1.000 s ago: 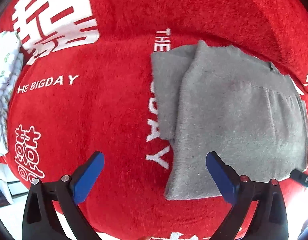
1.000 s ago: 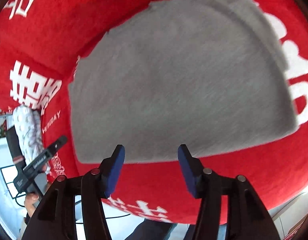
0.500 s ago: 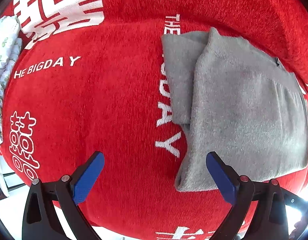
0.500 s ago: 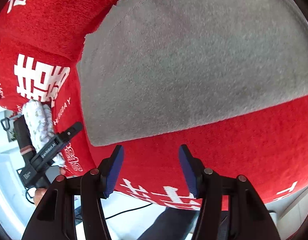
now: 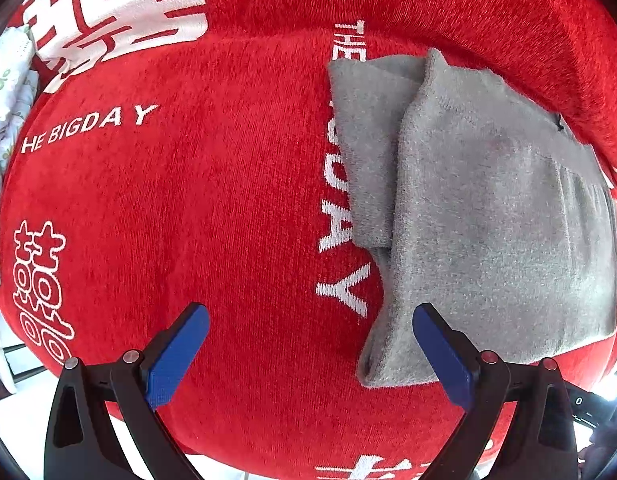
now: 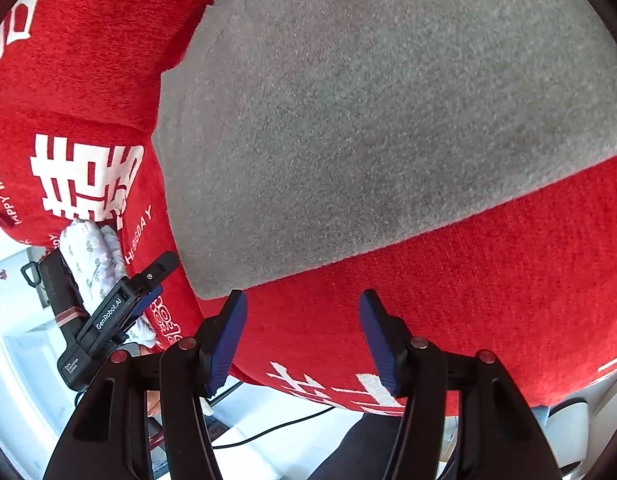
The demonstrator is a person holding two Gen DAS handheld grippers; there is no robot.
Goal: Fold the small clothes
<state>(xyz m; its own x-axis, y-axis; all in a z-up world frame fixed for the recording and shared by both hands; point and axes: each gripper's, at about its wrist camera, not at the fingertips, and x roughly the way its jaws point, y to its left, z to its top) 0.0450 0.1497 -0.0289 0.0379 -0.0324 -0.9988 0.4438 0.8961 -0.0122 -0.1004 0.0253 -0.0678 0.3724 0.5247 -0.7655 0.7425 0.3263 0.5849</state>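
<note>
A grey knit garment [image 5: 488, 216] lies folded on the red cloth, with a narrower folded layer sticking out on its left side. In the right wrist view it [image 6: 380, 120] fills the upper part of the frame. My left gripper [image 5: 308, 348] is open and empty, and its right finger overlaps the garment's near left corner in the image. My right gripper [image 6: 302, 332] is open and empty, just short of the garment's near edge. The left gripper also shows in the right wrist view [image 6: 120, 308], at the left.
The red cloth [image 5: 188, 200] with white lettering covers the surface. A white floral cloth [image 5: 8, 92] lies at its far left edge and shows in the right wrist view [image 6: 92, 256]. A cable [image 6: 276, 426] runs across the white floor below the near edge.
Both grippers have drawn back toward the near edge of the cloth. The garment has shifted up and right in the right wrist view. Both stay open.
</note>
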